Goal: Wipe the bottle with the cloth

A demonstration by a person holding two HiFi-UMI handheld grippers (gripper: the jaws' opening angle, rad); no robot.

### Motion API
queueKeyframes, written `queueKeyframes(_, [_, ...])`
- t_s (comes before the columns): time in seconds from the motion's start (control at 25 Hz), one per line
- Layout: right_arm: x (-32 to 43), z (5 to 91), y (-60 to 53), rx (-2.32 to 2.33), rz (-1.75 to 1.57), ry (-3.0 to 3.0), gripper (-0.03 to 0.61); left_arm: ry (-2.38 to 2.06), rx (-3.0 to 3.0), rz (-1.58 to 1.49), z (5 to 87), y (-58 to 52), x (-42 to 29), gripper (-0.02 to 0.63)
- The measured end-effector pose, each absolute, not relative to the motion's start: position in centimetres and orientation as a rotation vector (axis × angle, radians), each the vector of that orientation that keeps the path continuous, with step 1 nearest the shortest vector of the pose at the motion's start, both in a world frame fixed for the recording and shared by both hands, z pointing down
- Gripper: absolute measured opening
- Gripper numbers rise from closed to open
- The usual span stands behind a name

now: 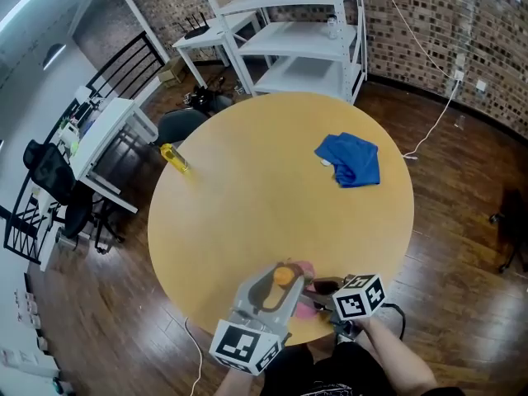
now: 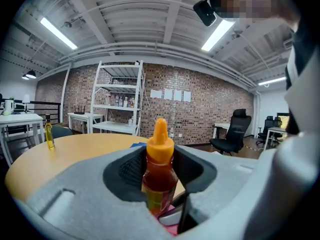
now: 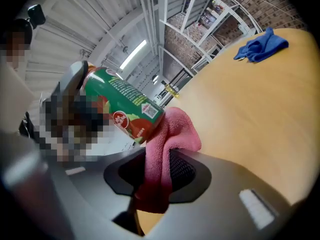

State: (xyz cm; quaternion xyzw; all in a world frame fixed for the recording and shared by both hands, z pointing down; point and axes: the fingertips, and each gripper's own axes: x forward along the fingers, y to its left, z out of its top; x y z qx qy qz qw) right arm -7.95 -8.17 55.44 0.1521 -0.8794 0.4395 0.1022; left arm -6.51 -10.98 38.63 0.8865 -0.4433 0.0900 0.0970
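My left gripper (image 1: 266,294) is shut on a sauce bottle (image 2: 159,176) with an orange cap (image 1: 283,275), amber contents and a green and red label (image 3: 122,106). It is held near the table's front edge. My right gripper (image 3: 157,176) is shut on a pink cloth (image 3: 165,144), and the cloth's bunched top touches the bottle's labelled side. In the head view the right gripper (image 1: 327,291) sits just right of the left one, with the pink cloth (image 1: 304,305) between them. The bottle's base is hidden by the jaws.
A crumpled blue cloth (image 1: 351,159) lies on the round wooden table (image 1: 272,196) at the far right. A small yellow bottle (image 1: 175,157) stands at the table's left edge. White shelving (image 1: 297,31) and desks stand beyond the table, and a black office chair (image 2: 232,134) to the right.
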Motion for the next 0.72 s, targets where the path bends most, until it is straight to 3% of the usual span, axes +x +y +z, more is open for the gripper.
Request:
queueKeyframes(0.28, [-7.8,55.5,-6.8,0.421,1.316,-2.594,0.109,-1.349,2.606,0.237,38.7,-12.1,-7.1,0.16])
queueKeyframes(0.72, [-0.1,55.7,-11.2,0.792,1.378,-2.571,0.109,-1.372,2.574,0.291,44.4,-12.9,-7.4,0.16])
